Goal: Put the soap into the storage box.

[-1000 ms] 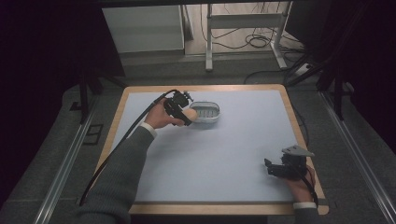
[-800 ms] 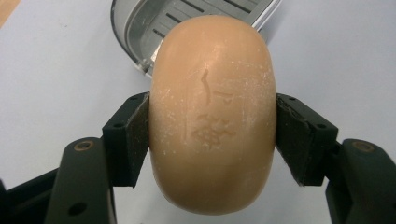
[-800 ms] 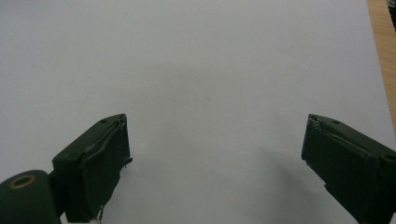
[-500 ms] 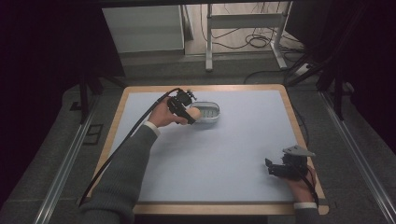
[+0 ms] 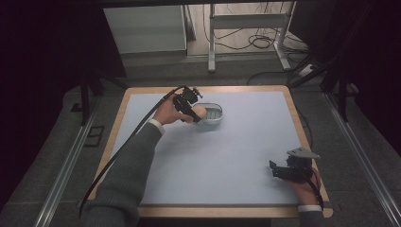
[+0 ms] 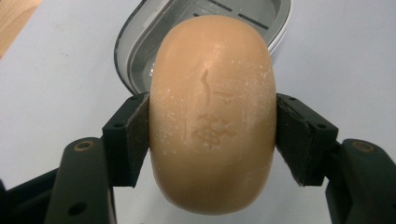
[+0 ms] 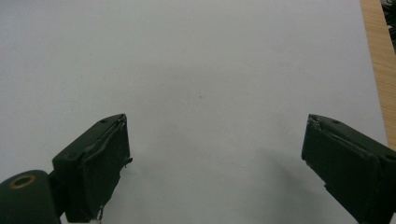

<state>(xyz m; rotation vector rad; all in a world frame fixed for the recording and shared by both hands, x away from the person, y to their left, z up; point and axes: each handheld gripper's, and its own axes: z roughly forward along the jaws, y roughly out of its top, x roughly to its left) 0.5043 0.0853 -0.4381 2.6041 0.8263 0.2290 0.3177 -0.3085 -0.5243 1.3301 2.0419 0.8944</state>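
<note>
An orange-tan oval soap bar [image 6: 212, 114] is clamped between the black jaws of my left gripper [image 6: 212, 135], which is shut on it. It hangs over the near left end of a grey oval soap dish [image 6: 135, 51]. In the high view the left gripper [image 5: 191, 110] holds the soap [image 5: 199, 112] at the left end of the dish [image 5: 213, 115], toward the table's far side. My right gripper [image 5: 275, 169] rests near the front right corner, and its jaws [image 7: 215, 163] stand wide open over bare mat.
A pale blue mat [image 5: 236, 156] covers the wooden table [image 5: 302, 123]. A black cable [image 5: 127, 142] trails from the left gripper along the sleeve. The wooden border [image 7: 378, 56] shows at the right of the right gripper view.
The left gripper with the soap has edged slightly right, closer over the dish. The right gripper has stayed put.
</note>
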